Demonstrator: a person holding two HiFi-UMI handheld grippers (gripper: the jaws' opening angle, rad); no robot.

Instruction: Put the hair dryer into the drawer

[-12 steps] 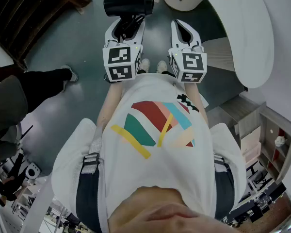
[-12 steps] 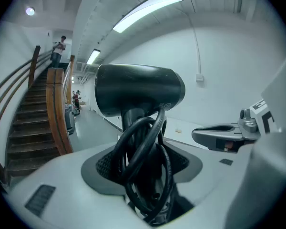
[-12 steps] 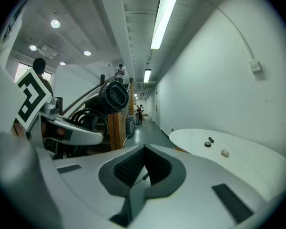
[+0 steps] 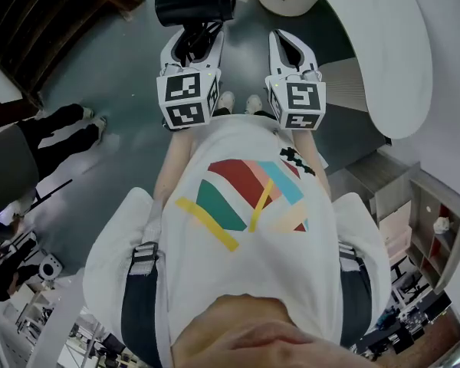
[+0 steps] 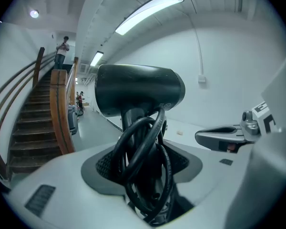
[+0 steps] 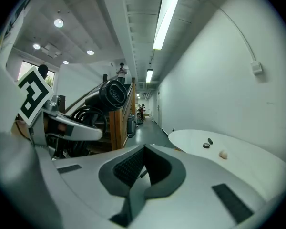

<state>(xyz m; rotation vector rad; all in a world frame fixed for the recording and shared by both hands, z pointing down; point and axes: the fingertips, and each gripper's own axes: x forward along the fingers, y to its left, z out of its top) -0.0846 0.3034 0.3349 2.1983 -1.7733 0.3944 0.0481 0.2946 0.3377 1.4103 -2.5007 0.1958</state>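
Observation:
The black hair dryer (image 4: 193, 3) (image 5: 138, 89) is held off the floor with its barrel lying crosswise. My left gripper (image 4: 195, 41) (image 5: 143, 171) is shut on its handle, and the coiled black cord (image 5: 145, 166) is bunched between the jaws too. To its right, level with it, my right gripper (image 4: 290, 48) (image 6: 143, 168) is shut, its dark pads meeting with nothing between them. In the right gripper view the dryer (image 6: 112, 95) and the left gripper (image 6: 71, 125) show at the left. In the left gripper view the right gripper (image 5: 229, 135) shows at the right.
A white round table (image 4: 399, 52) (image 6: 238, 159) stands at the right with a few small items (image 6: 207, 143) on it. A wooden staircase (image 5: 33, 123) (image 4: 38, 21) rises at the left. A bystander's legs (image 4: 61, 129) are at the left, and shelves (image 4: 437, 221) stand at the lower right.
My left gripper has shifted a little to the left and forward with the hair dryer. The bystander at the left has stepped further left. The right gripper has barely moved.

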